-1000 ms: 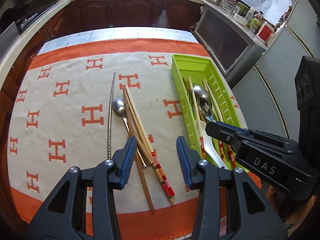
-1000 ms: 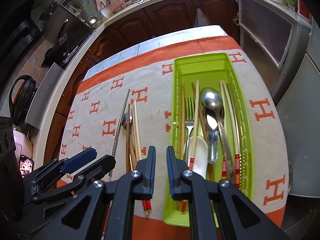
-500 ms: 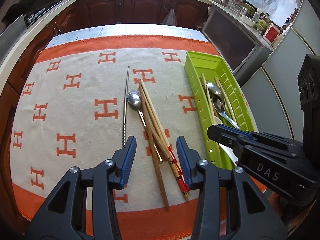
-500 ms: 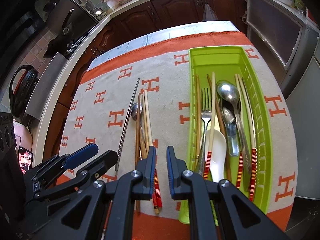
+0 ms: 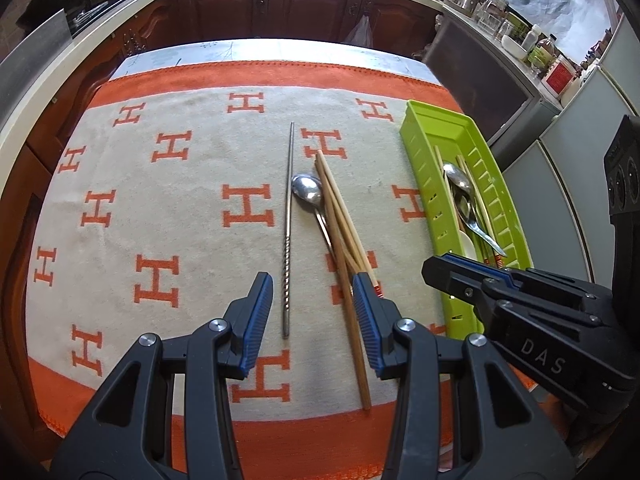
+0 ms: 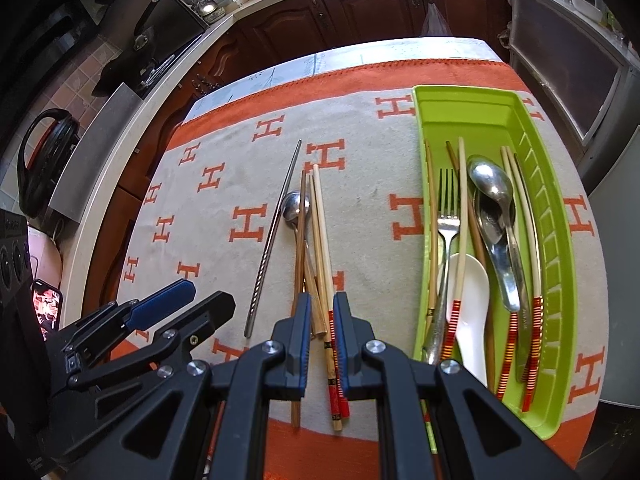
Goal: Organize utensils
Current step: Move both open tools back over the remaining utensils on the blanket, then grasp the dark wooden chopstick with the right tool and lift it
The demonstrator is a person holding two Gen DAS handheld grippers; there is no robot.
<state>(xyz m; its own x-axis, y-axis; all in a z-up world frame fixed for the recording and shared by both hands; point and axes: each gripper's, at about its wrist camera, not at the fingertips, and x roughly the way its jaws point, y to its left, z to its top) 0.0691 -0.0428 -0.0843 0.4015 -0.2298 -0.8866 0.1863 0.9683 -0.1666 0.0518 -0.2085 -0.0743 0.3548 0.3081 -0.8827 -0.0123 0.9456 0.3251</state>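
On the orange-and-cream H-patterned cloth (image 5: 160, 200) lie a twisted metal chopstick (image 5: 287, 220), a steel spoon (image 5: 307, 190) and a bundle of wooden chopsticks (image 5: 340, 224). My left gripper (image 5: 313, 296) hangs open above their near ends, holding nothing. My right gripper (image 6: 322, 314) hovers over the wooden chopsticks (image 6: 320, 240). Its jaws are nearly closed with a thin gap, and nothing is gripped. The green tray (image 6: 560, 240) to the right holds a fork (image 6: 448, 216), metal spoons (image 6: 492, 188), a white spoon (image 6: 472, 300) and several chopsticks.
The table's near edge runs just below both grippers. Dark wood cabinets (image 5: 304, 4) and a counter ring the far side. Steel appliances (image 5: 492, 92) stand off the table's right edge. A kettle (image 6: 44, 160) and stove sit to the left.
Both grippers have moved left. The right one left the tray and now sits over the wooden chopsticks. The left one now straddles the metal chopstick and the bundle. Neither jaw gap changed.
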